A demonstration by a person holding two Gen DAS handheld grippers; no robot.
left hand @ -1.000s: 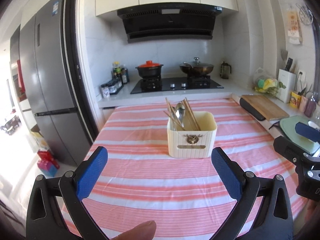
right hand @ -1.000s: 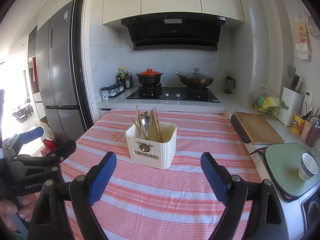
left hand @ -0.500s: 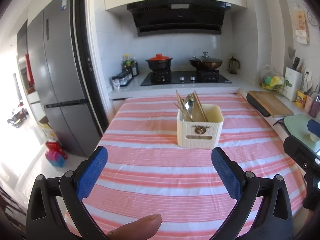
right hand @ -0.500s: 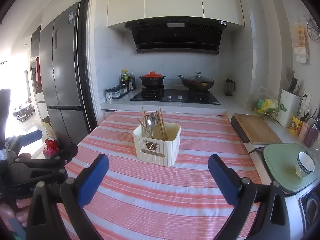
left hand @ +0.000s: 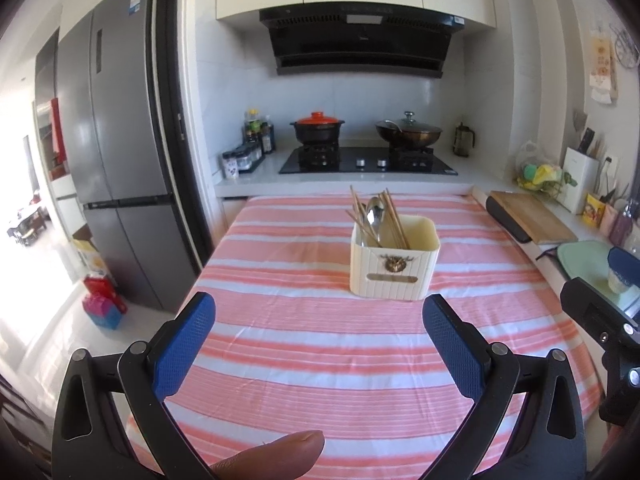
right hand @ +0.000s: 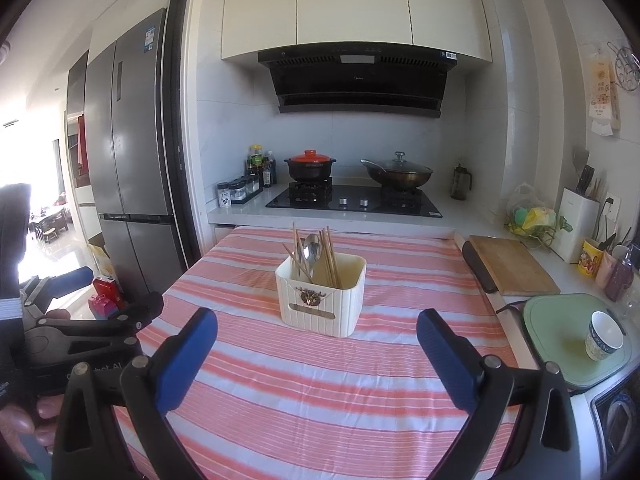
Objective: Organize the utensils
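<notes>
Two grippers hover spread wide and empty over the striped tablecloth (left hand: pixel 304 364): left gripper (left hand: pixel 318 338), right gripper (right hand: pixel 316 342); nothing stands between either and the cream utensil holder (right hand: pixel 322 300). It sits mid-table holding chopsticks (right hand: pixel 330 254) and a spoon (right hand: pixel 311 250); a cutting board (right hand: pixel 512 266) and a cup (right hand: pixel 604 334) lie right.

Sunlit kitchen, grey fridge (left hand: pixel 116 152)

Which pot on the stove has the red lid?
The left pot: a black pot with a red-orange lid. The wok on the right burner has a glass lid with a metal knob.
</notes>
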